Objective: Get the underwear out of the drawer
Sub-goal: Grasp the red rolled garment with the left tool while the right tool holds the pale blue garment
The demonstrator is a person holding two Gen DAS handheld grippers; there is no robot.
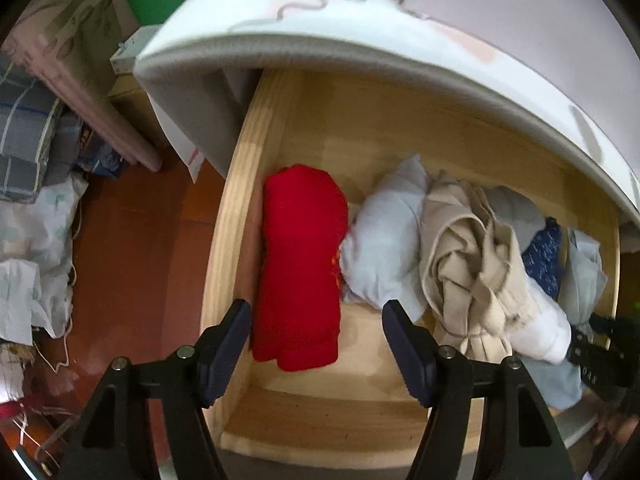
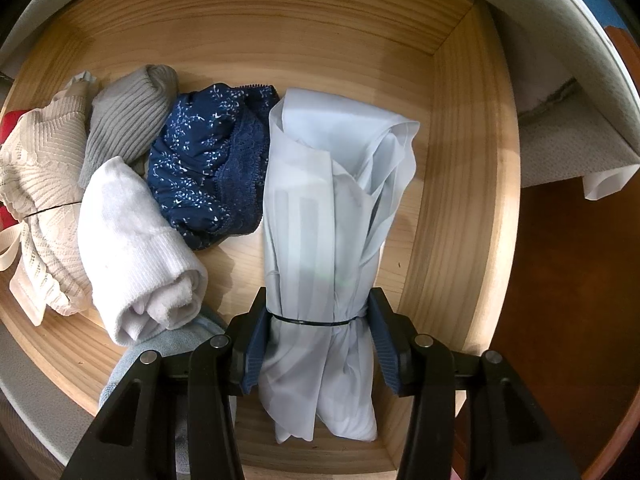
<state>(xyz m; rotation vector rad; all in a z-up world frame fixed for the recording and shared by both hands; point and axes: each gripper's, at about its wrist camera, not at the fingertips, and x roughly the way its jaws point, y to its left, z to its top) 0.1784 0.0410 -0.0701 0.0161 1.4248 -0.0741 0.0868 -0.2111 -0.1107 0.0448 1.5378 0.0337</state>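
The pale blue rolled underwear bundle tied with a thin black band (image 2: 320, 240) lies by the right wall of the wooden drawer (image 2: 460, 160), its long axis running straight away from us. Our right gripper (image 2: 316, 344) straddles it at the band, pads touching but hardly squeezing. Our left gripper (image 1: 316, 344) hangs spread wide over the red roll (image 1: 300, 264).

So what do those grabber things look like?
Both look the same. The left gripper and the right gripper each have two black plastic arms with triangle-shaped cut-outs and small round silver bolts. Their fingertips are dark blue pads, with ridges visible on the right one's. No cables or sleeves show.
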